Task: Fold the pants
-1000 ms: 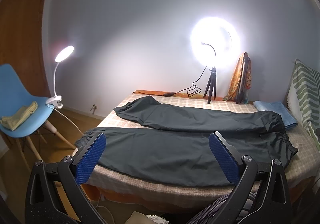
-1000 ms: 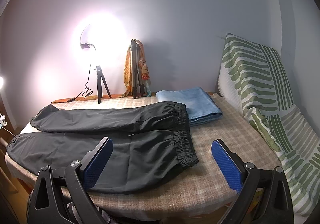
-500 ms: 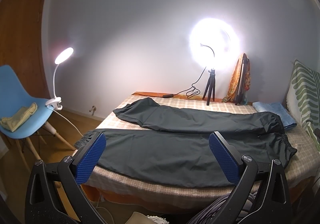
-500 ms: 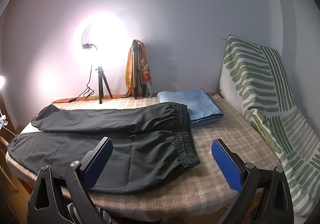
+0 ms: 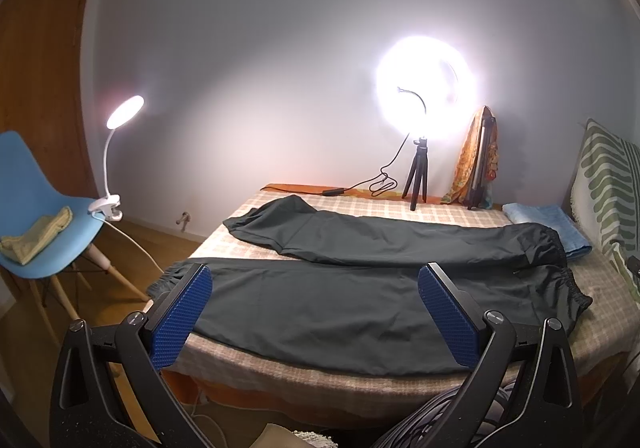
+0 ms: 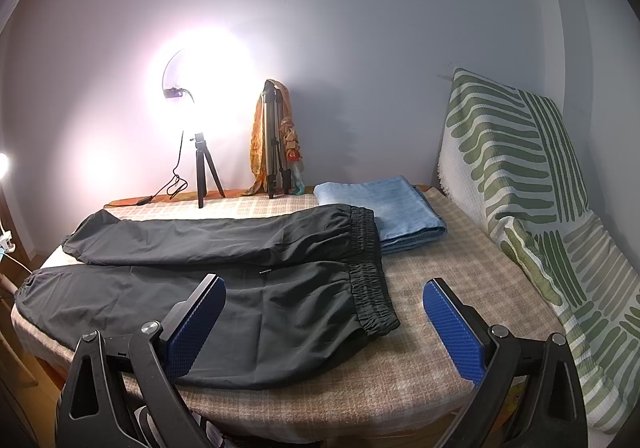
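Lying flat on bed (image 6: 460, 256): one dark pants (image 6: 240, 288), two legs spread. One folded blue cloth (image 6: 384, 207) beside waistband. Left gripper (image 5: 316, 312), right gripper (image 6: 324, 320): both spread wide, empty.

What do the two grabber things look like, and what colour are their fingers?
Each hand-held gripper, left and right, has a black plastic frame with triangle-shaped cut-outs and round silver screws. Two flat fingers stick forward from each, covered on the inside with bright blue pads that have a bumpy dotted texture. No cables or sleeves show.
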A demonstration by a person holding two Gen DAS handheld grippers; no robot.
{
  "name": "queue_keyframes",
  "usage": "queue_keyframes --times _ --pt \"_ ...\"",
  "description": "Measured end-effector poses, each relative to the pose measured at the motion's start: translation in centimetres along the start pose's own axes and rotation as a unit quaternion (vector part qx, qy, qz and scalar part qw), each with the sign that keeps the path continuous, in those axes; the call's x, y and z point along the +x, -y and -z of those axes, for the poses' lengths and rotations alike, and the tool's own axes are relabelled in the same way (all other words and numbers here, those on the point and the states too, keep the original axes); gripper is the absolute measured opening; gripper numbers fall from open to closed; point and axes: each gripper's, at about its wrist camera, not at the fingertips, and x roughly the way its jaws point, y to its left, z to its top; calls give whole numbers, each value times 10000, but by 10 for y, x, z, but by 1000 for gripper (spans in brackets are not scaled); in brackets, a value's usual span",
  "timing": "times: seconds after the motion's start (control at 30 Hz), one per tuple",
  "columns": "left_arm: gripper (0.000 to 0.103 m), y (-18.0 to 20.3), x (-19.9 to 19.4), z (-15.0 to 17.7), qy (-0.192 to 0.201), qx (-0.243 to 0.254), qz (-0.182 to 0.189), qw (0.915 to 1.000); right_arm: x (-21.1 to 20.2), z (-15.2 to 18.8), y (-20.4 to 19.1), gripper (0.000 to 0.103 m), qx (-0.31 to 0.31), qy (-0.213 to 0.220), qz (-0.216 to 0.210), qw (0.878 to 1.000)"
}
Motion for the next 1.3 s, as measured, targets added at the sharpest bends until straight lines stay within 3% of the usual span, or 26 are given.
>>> queue_keyframes --times 0.8,1.3 --pt "102 1 1 3 -15 13 22 10000 2 2 0 101 7 -17 17 10000" --pt "102 -5 30 -4 -129 23 3 9999 28 -10 -3 101 -177 -52 -10 9998"
